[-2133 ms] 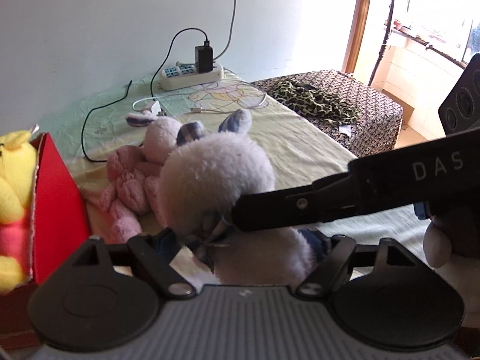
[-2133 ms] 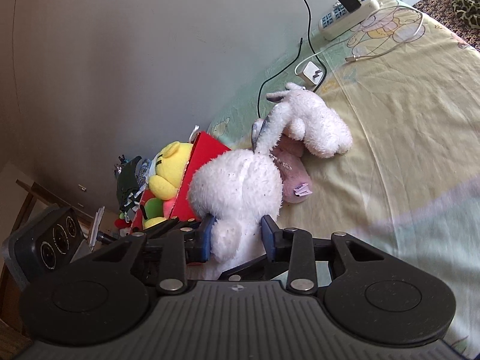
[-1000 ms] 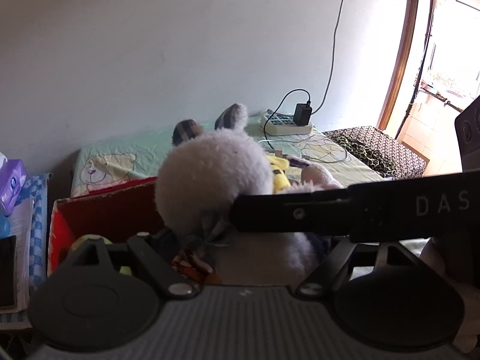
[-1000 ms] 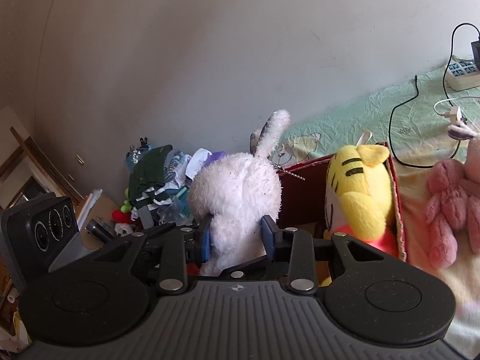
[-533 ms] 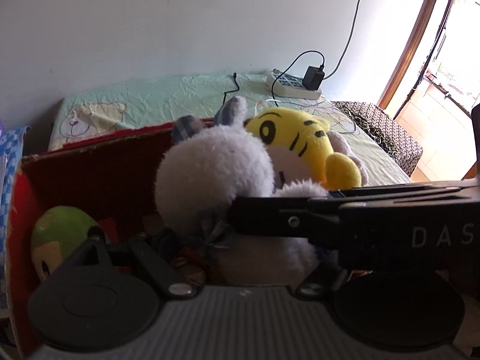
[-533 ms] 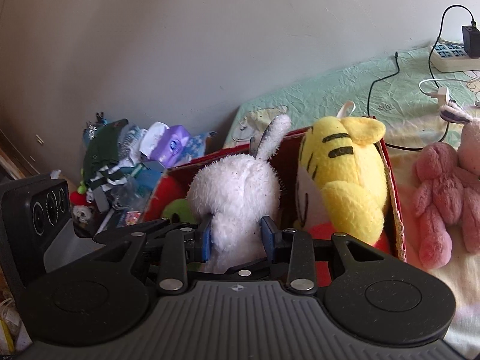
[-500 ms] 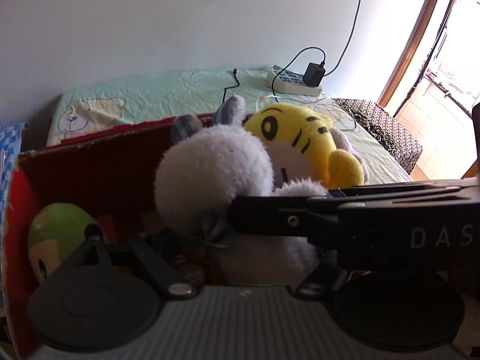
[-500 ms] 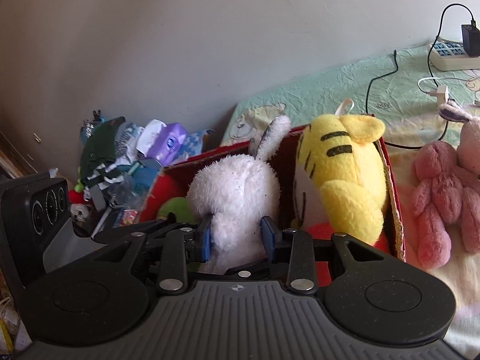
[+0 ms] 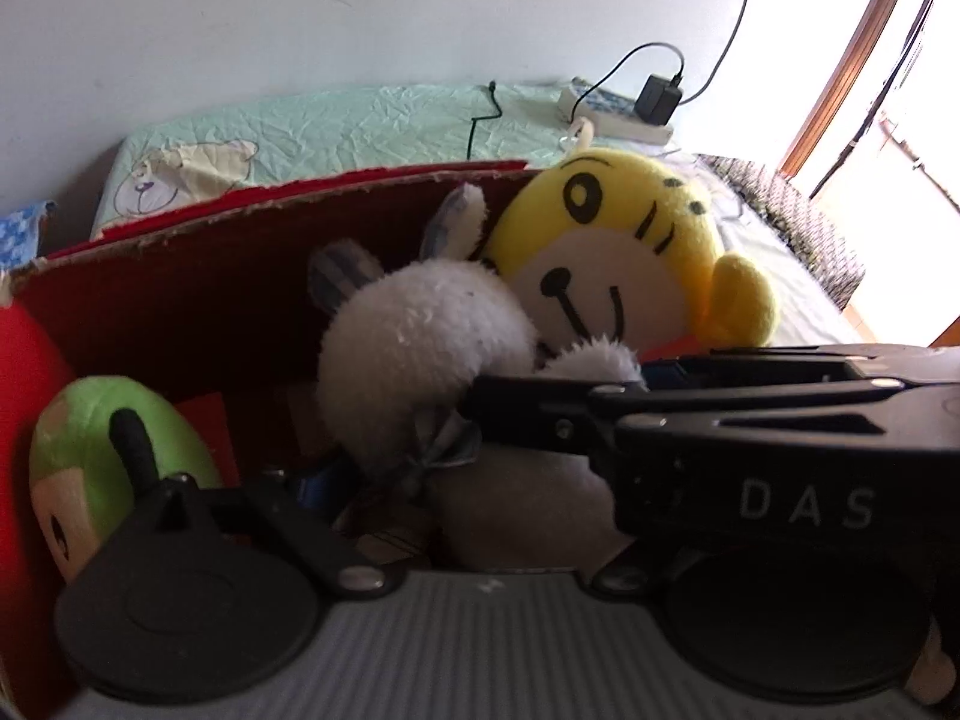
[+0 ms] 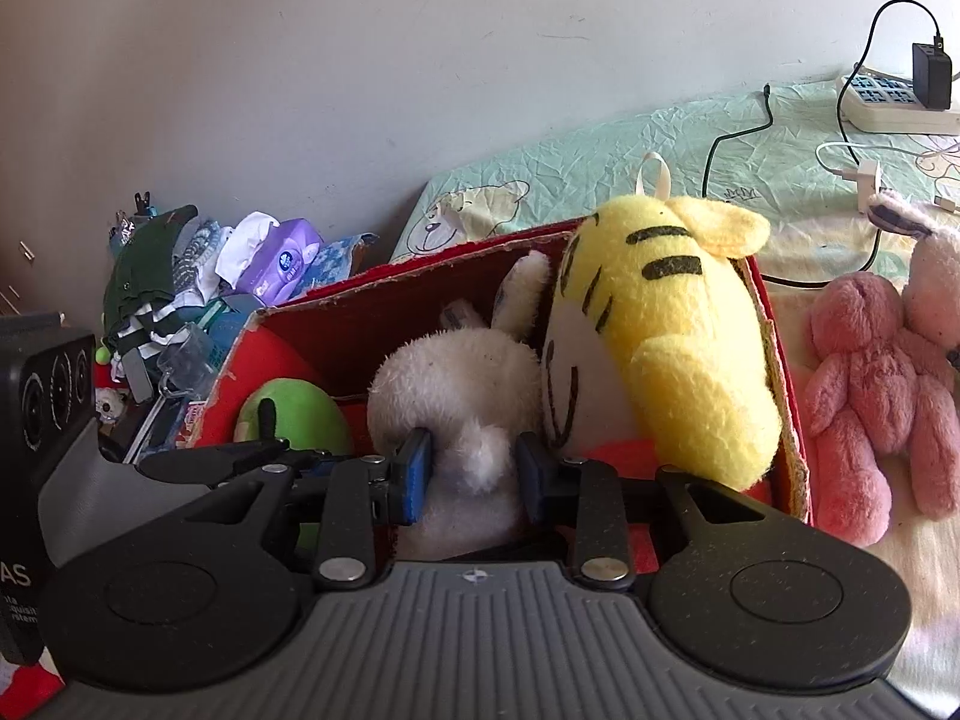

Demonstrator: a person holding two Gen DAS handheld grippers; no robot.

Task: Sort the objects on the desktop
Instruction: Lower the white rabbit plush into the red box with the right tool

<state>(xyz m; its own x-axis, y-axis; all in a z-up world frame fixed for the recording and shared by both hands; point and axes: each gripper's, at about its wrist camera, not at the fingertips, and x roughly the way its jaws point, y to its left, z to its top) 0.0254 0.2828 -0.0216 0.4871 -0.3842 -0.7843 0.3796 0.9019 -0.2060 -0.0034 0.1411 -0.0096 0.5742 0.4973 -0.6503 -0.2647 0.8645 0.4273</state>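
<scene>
**White rabbit plush lowered into red box**

Right gripper [image 10: 474, 471]: clenched on white rabbit plush [image 10: 462, 396]. Left gripper [image 9: 420, 480]: grip state cannot be told. Rabbit sits inside red box [image 10: 384, 300], between green plush [image 10: 294, 414] and yellow tiger plush [image 10: 672, 330]. Beyond: pink plush [image 10: 864, 384], power strip [image 10: 888, 99].

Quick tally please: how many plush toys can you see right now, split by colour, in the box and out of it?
White, in the red box, both grippers on it: 1, rabbit
Yellow, in box: 1, tiger
Green, in box: 1, plush
Dark pink, outside on the bed: 1, bear
Pale pink, outside at frame edge: 1, plush
Total: 5
</scene>
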